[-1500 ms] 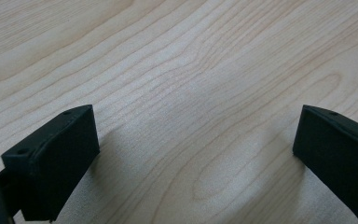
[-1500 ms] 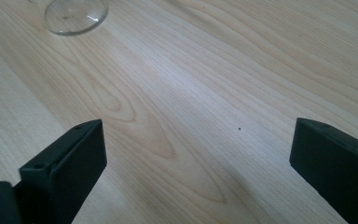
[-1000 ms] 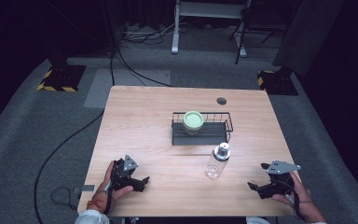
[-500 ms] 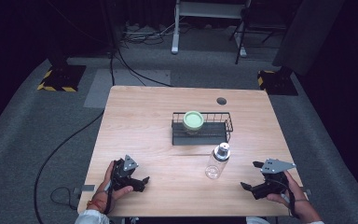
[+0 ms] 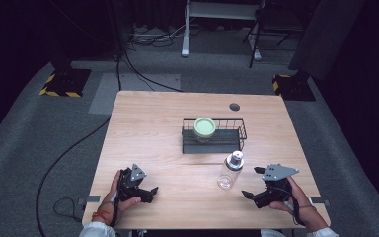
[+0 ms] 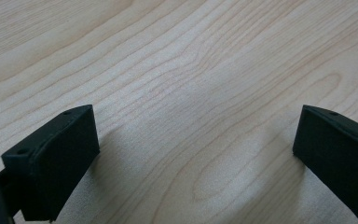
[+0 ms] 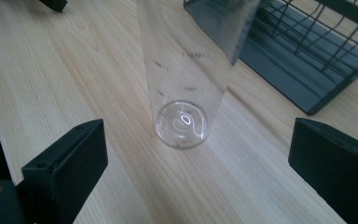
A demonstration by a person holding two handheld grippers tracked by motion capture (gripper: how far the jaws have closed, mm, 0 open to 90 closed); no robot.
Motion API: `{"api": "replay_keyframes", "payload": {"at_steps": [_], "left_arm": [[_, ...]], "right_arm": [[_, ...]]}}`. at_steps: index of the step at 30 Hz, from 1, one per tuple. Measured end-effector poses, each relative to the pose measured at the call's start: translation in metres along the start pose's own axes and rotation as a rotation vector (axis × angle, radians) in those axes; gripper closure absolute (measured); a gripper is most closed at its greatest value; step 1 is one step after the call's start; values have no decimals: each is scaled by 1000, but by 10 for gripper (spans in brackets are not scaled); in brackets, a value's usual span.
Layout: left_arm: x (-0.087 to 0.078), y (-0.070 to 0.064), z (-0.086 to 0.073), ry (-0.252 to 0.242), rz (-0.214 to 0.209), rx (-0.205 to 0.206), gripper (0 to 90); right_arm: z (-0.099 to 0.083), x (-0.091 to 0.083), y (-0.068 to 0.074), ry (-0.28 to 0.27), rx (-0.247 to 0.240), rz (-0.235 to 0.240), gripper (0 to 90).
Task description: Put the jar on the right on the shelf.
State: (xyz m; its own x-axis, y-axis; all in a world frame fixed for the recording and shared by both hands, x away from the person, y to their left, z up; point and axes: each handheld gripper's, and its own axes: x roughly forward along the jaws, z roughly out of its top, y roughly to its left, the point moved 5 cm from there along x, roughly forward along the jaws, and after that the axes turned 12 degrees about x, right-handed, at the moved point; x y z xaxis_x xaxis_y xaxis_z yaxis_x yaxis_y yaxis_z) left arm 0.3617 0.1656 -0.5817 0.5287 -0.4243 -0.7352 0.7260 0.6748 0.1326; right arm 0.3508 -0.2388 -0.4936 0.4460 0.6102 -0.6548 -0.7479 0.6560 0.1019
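A clear plastic bottle point(image 5: 228, 172) with a silver cap stands upright on the wooden table point(image 5: 148, 133), just in front of a black wire basket point(image 5: 224, 141). In the basket sits a jar with a pale green lid point(image 5: 205, 127). My right gripper point(image 5: 249, 197) lies low at the front right, open, its jaws pointing left at the bottle from a short distance. In the right gripper view the bottle's base point(image 7: 182, 124) stands ahead of the open gripper point(image 7: 198, 161), not between its jaws. My left gripper point(image 5: 151, 193) rests at the front left, open point(image 6: 193, 154) over bare wood.
The basket's corner point(image 7: 303, 60) lies just right of the bottle in the right gripper view. A dark cable hole point(image 5: 234, 106) sits near the table's far edge. Beyond the table are grey carpet, cables and stand bases point(image 5: 65, 81).
My right gripper has slid left along the front of the table, closer to the bottle. The left gripper, bottle and basket have stayed put.
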Motion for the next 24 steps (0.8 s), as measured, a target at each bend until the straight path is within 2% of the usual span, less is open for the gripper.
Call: {"api": "replay_keyframes", "payload": {"at_steps": [6, 14, 24], "left_arm": [[0, 0, 0, 0, 0, -1, 1], [0, 0, 0, 0, -1, 1, 1], [0, 0, 0, -1, -1, 0, 1]], "right_arm": [[9, 9, 7, -3, -14, 18, 49], [18, 17, 10, -17, -7, 28, 66], [18, 24, 10, -15, 9, 45, 70]]}}
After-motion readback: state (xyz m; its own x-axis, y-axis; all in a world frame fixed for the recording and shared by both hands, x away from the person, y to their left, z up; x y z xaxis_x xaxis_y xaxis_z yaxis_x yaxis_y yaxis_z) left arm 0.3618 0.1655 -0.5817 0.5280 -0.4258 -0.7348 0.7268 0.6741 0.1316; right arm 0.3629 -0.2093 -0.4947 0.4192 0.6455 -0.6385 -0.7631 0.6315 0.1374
